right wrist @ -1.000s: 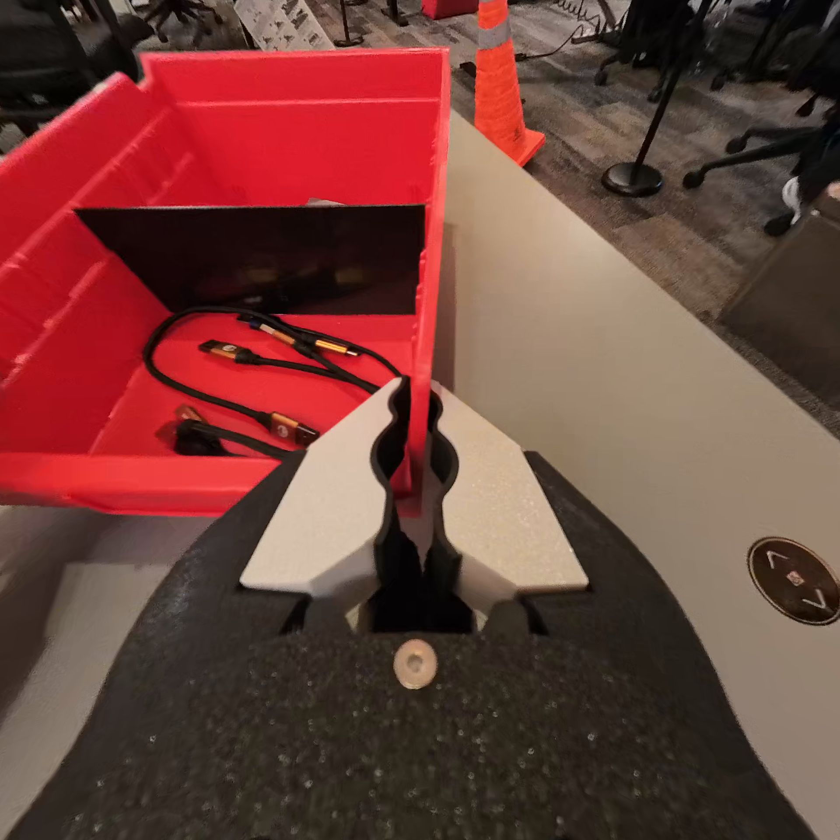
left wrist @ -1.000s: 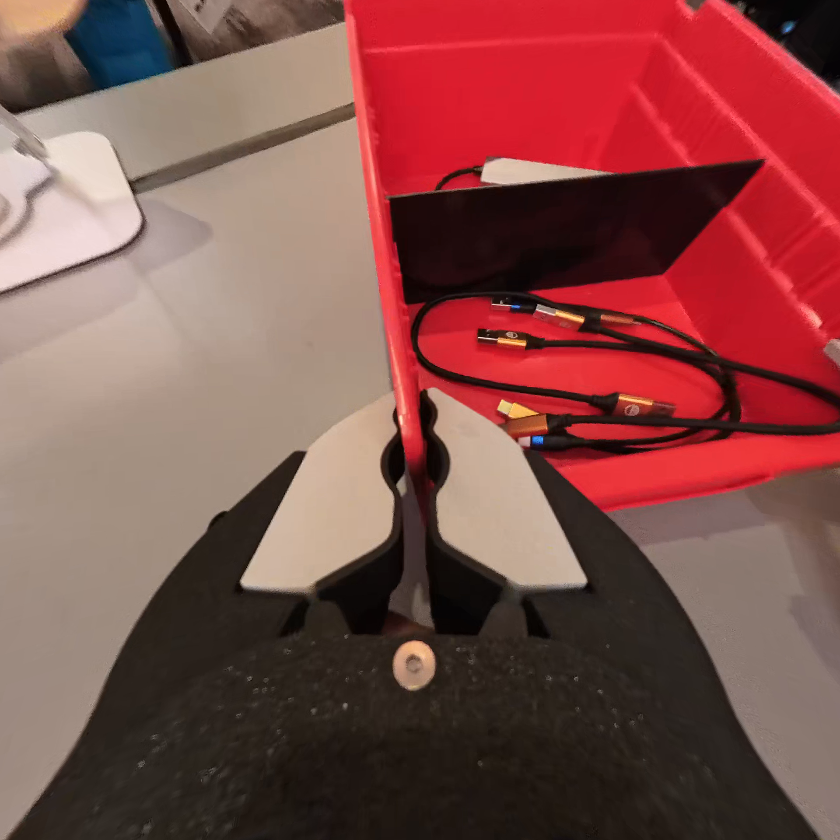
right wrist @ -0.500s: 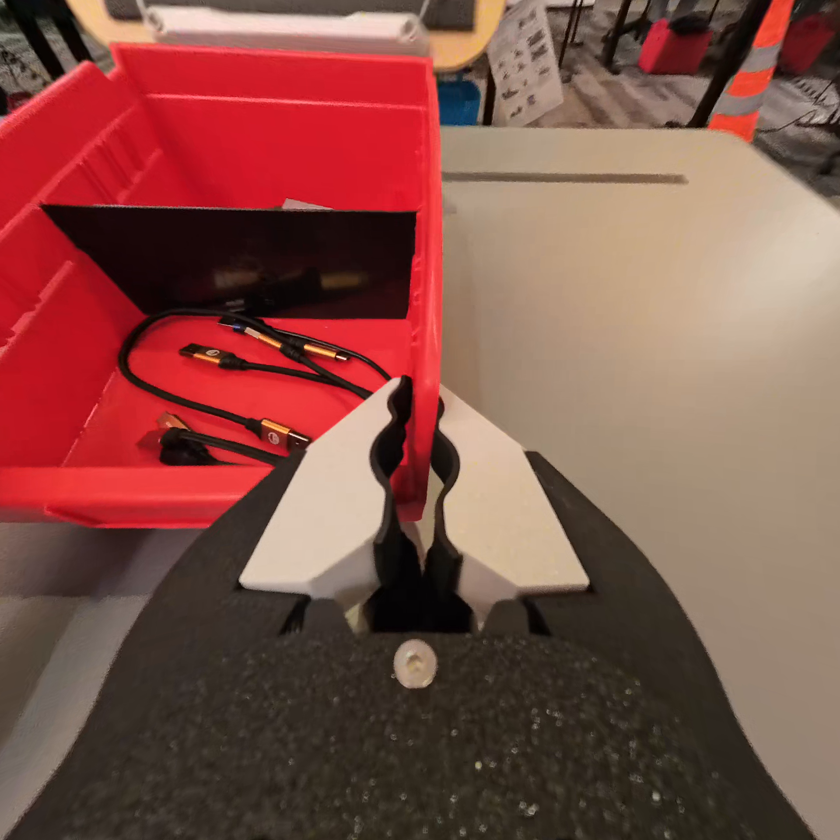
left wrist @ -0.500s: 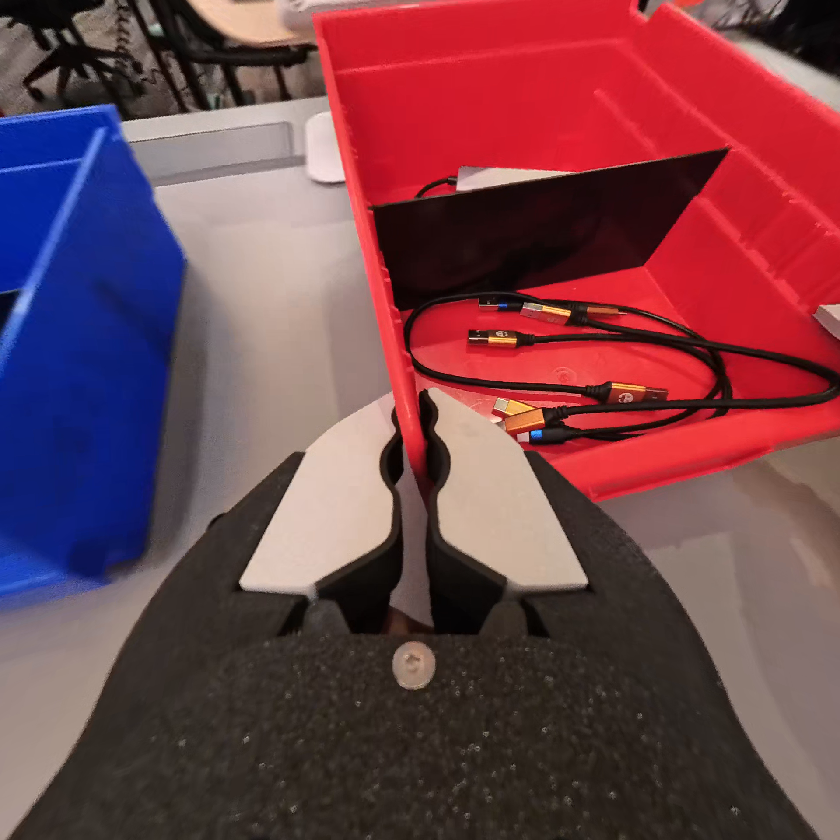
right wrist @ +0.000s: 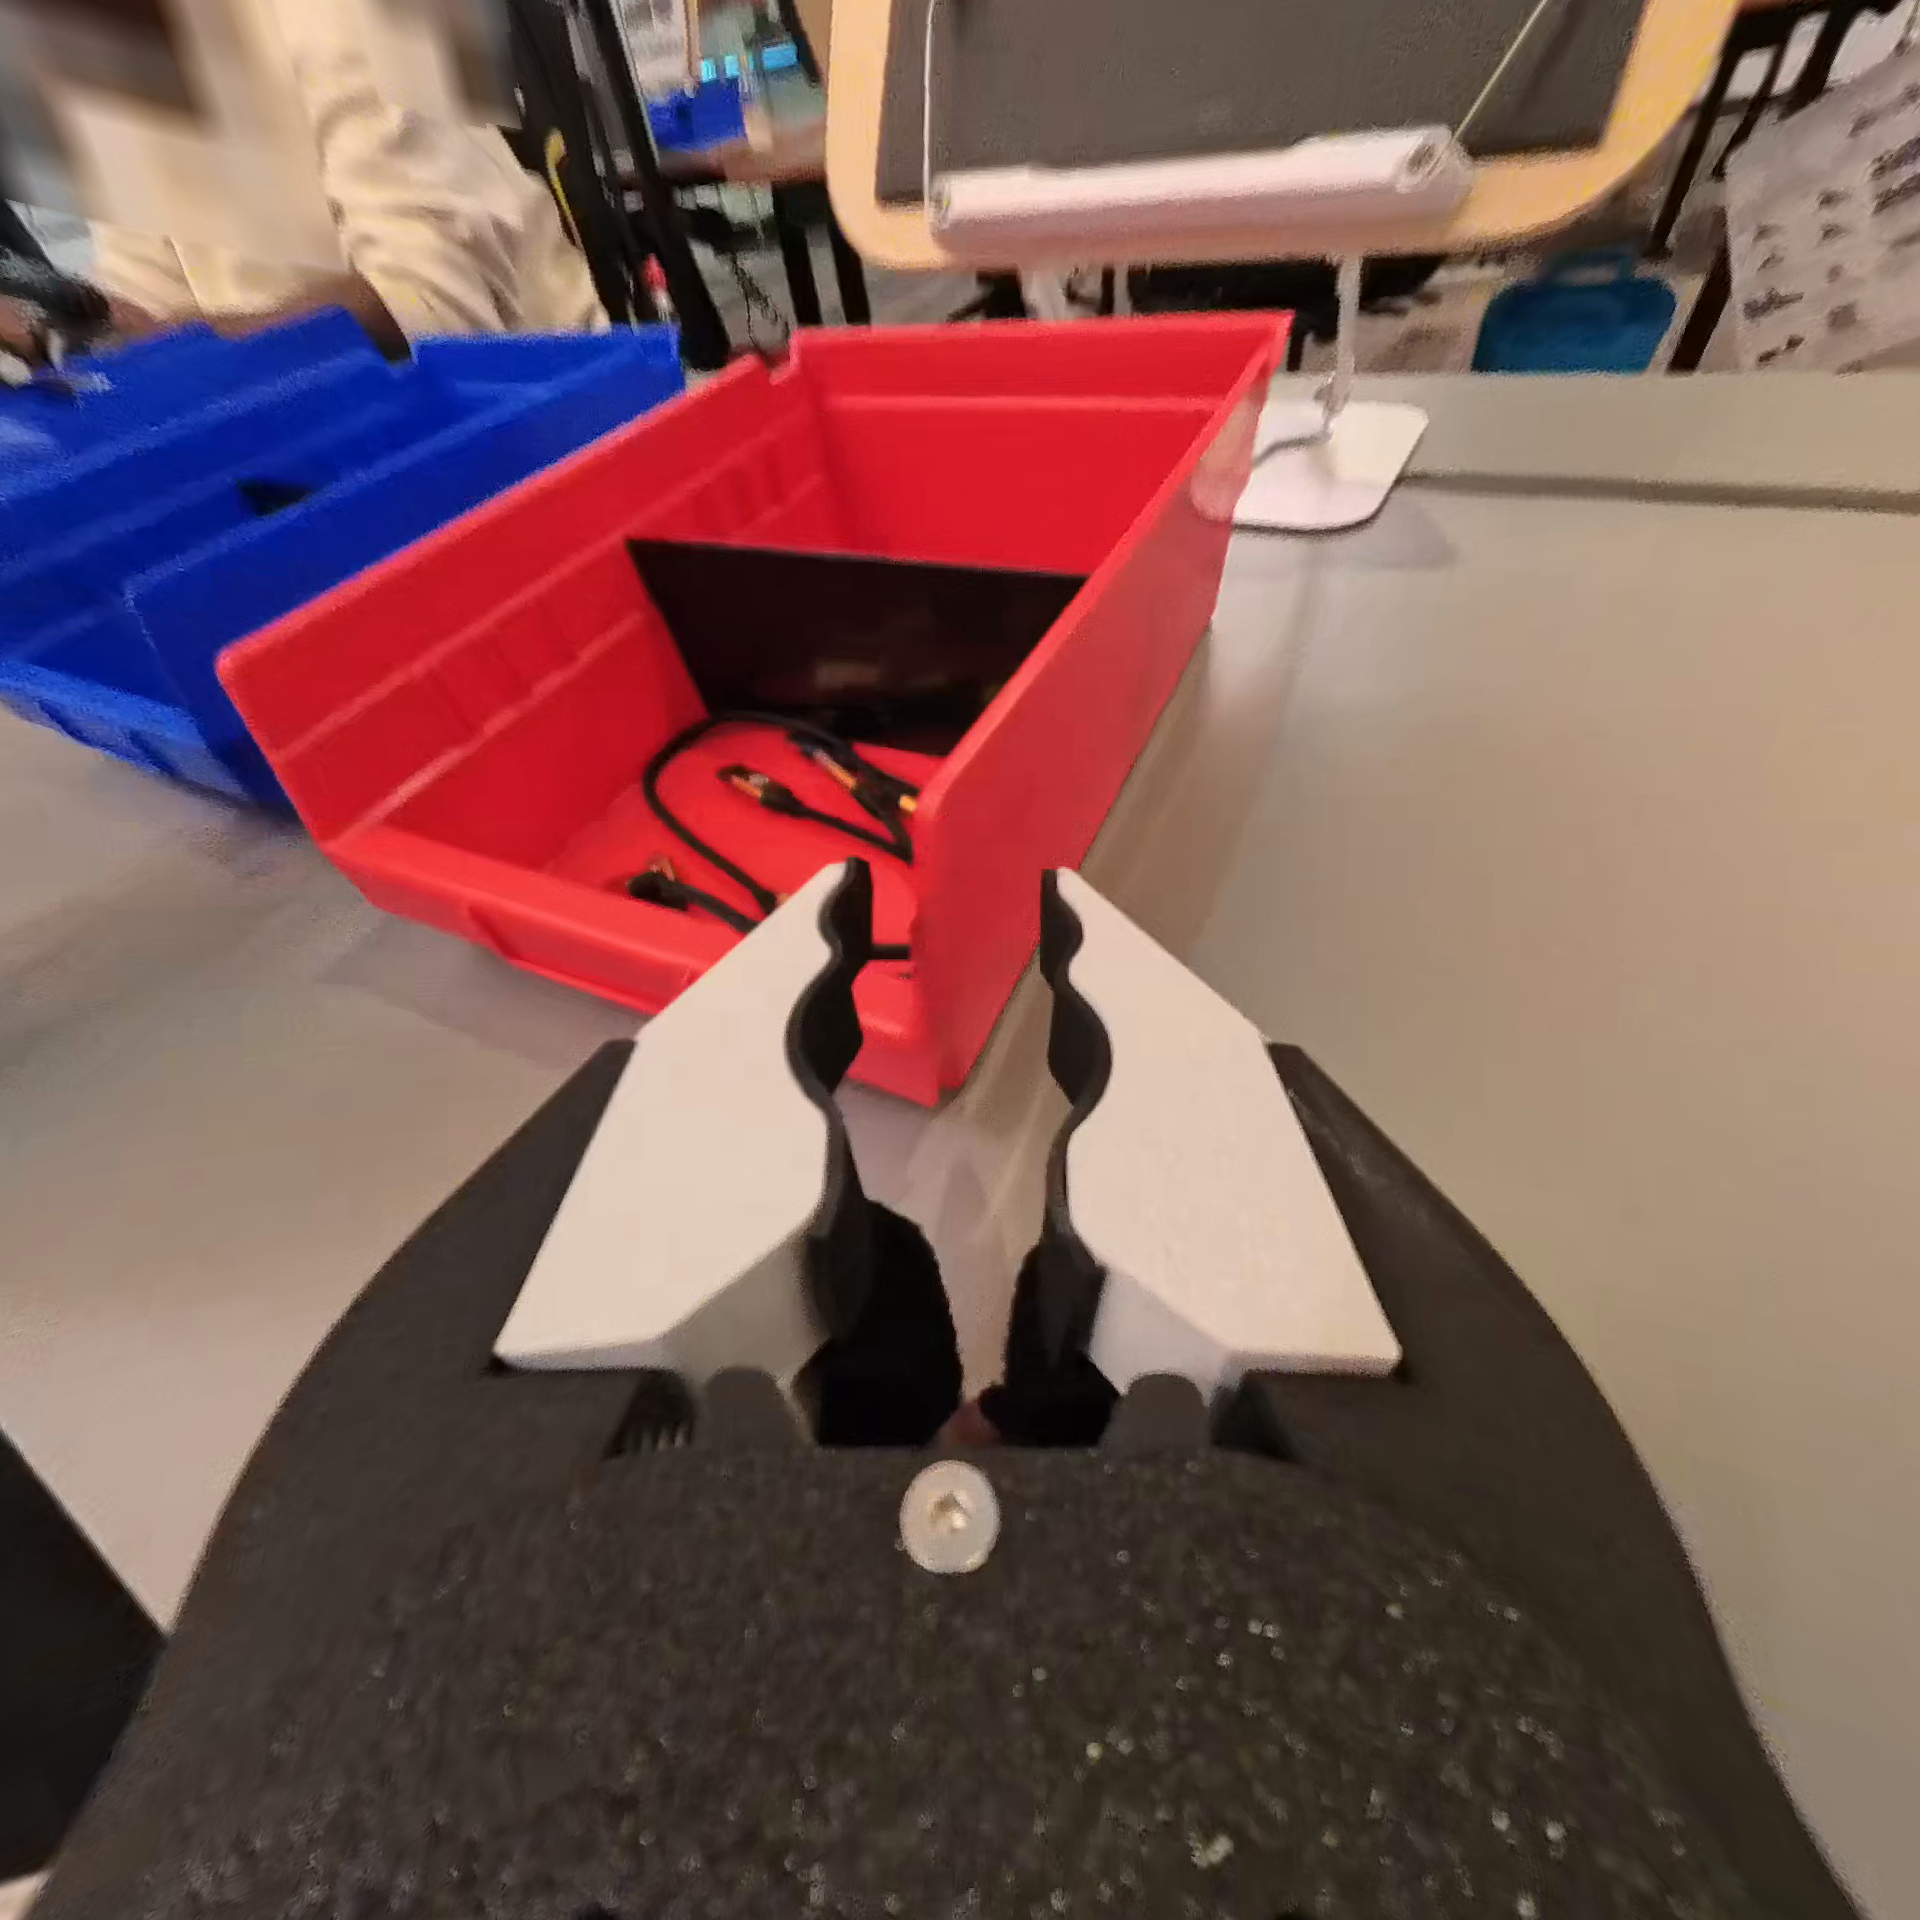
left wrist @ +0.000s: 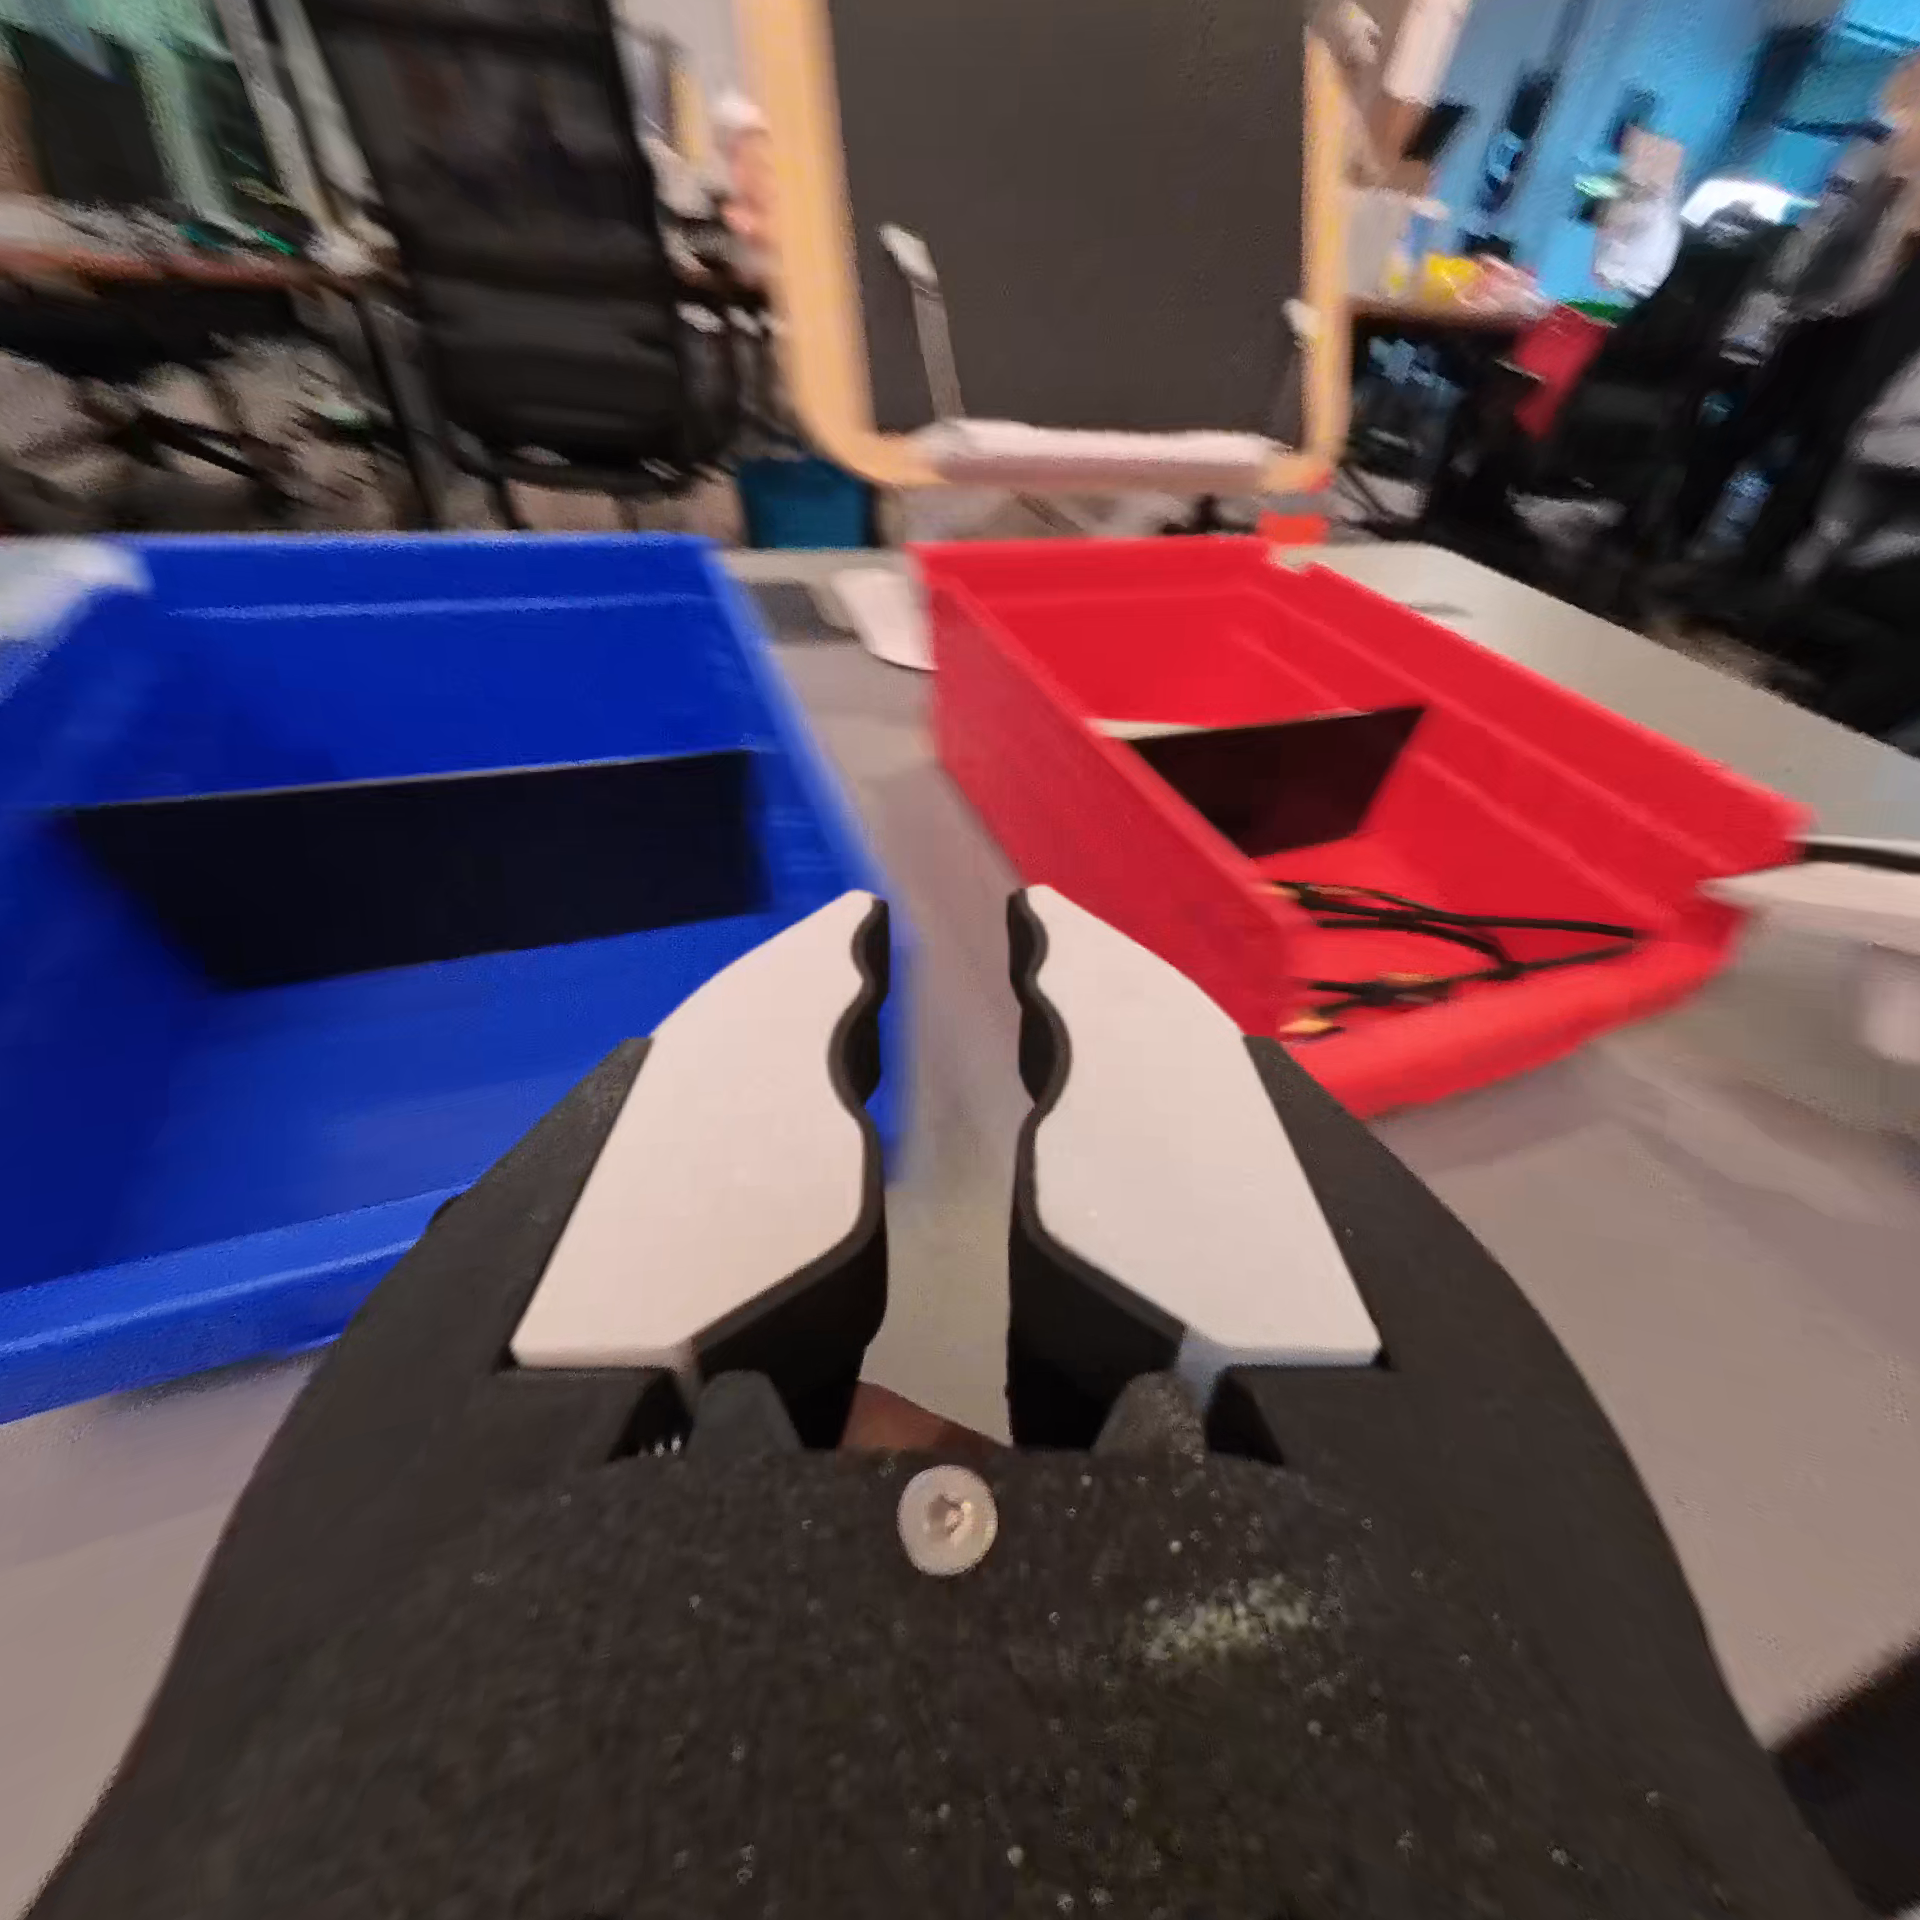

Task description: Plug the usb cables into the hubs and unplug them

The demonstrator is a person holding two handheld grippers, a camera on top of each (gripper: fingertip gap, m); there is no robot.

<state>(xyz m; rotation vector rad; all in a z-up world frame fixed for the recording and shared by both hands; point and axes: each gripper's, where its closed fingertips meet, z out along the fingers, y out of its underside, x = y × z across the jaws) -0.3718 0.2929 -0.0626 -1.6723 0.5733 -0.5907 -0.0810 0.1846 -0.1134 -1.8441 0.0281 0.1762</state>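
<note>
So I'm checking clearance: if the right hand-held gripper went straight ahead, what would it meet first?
Probably the red bin: its near corner wall sits between the open right hand-held gripper fingertips, though depth is unclear.

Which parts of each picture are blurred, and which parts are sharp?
Left wrist view: the left gripper is sharp; the blue bin, the red bin and the background are smeared. Right wrist view: the right gripper is sharp, the red bin only slightly soft.
</note>
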